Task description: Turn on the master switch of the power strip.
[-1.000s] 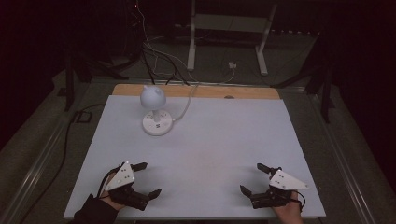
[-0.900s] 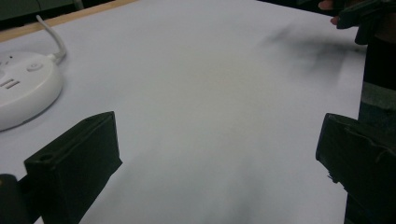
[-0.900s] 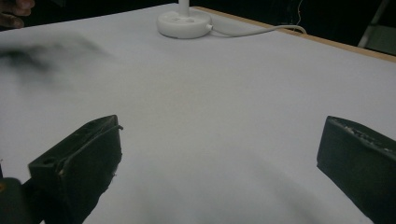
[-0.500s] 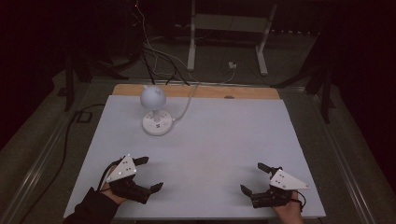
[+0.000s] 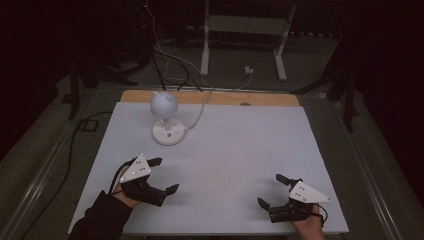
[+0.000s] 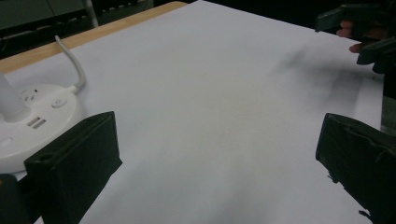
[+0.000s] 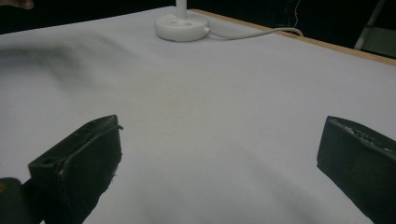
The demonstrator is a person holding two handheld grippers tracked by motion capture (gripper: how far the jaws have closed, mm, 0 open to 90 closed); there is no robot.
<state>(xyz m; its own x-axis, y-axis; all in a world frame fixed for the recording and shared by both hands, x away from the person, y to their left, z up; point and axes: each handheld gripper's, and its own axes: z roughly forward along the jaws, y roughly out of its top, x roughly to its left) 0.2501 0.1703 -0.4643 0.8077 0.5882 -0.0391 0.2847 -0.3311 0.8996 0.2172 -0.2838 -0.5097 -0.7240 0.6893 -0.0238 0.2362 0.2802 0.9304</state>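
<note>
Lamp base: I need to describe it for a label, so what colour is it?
White; the lamp base shows best in the right gripper view.

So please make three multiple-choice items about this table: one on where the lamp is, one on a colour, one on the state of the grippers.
1. Where does the lamp stand on the table?
A. far left part
B. near right corner
C. middle of the near edge

2. What colour is the lamp's base?
A. black
B. white
C. red

3. How are the left gripper and right gripper?
A. both shut on the cable
B. left shut, right open
C. both open and holding nothing

Answers: 1 A, the high view shows it far from the person, left of centre. 2 B, the round base is white in both gripper views. 3 C, each gripper view shows its jaws wide apart over bare table.
</note>
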